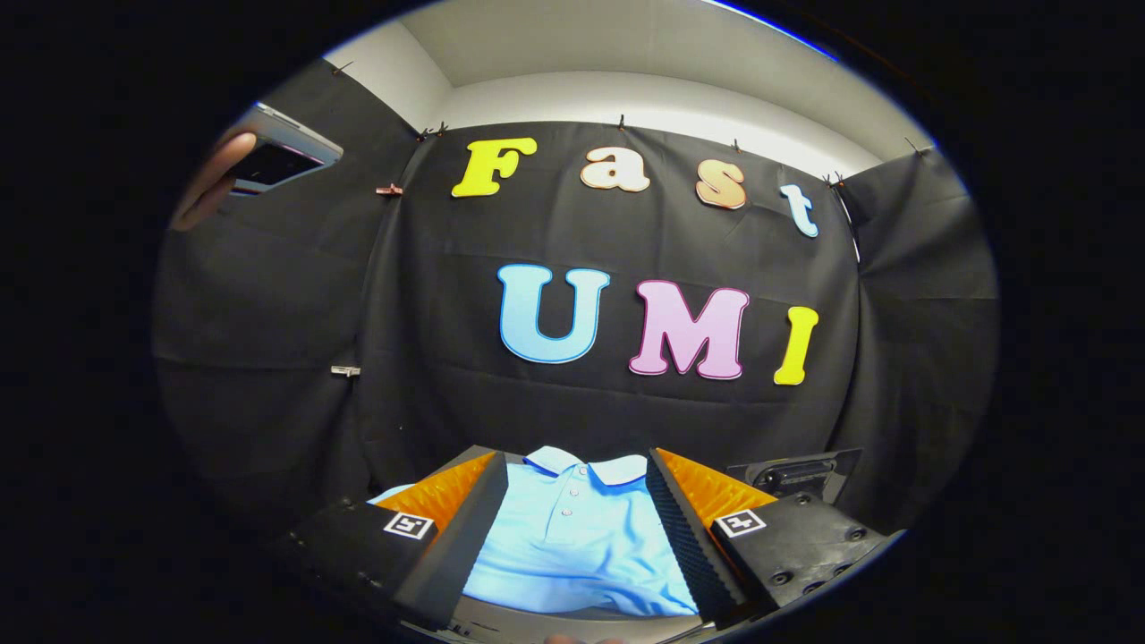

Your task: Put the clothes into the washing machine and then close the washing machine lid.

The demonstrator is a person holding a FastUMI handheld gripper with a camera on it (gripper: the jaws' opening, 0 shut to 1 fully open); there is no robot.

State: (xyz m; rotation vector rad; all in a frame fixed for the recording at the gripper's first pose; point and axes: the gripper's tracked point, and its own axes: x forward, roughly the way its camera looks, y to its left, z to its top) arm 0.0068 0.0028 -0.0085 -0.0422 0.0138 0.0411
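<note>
Fingers (483,528): two, spread wide, nothing pinched, no contact with anything seen. Gripper (577,487) held above and just short of one shirt (572,546). Each finger body marked with one square tag, two tags in all: left tag (409,525), right tag (738,521).

Shirt: one, light blue, polo type, lying flat and folded between the fingers and slightly beyond their tips. Collar (586,465) white-edged, turned toward the far wall, set just past the fingertips. Placket below the collar, two buttons (565,513) counted, both fastened. Lower part of the shirt spread toward the gripper base, smooth, with one soft fold near the right finger. Sleeve edge showing outside the left finger.

Surface (537,622) under the shirt: pale, only a narrow strip visible at the near edge; kind cannot be told.

Dark box (796,474): one, beside and beyond the right finger, apart from the shirt; detail too small to tell.

Wall (268,295): black cloth, three panels counted, one ahead and one on either side, hung by small clips along the top edge; two further clips on the left seam. White wall and ceiling above the cloth.

Phone (282,161): one, held up at far upper left by one hand (210,183), well apart from the gripper and the shirt; screen dark
</note>
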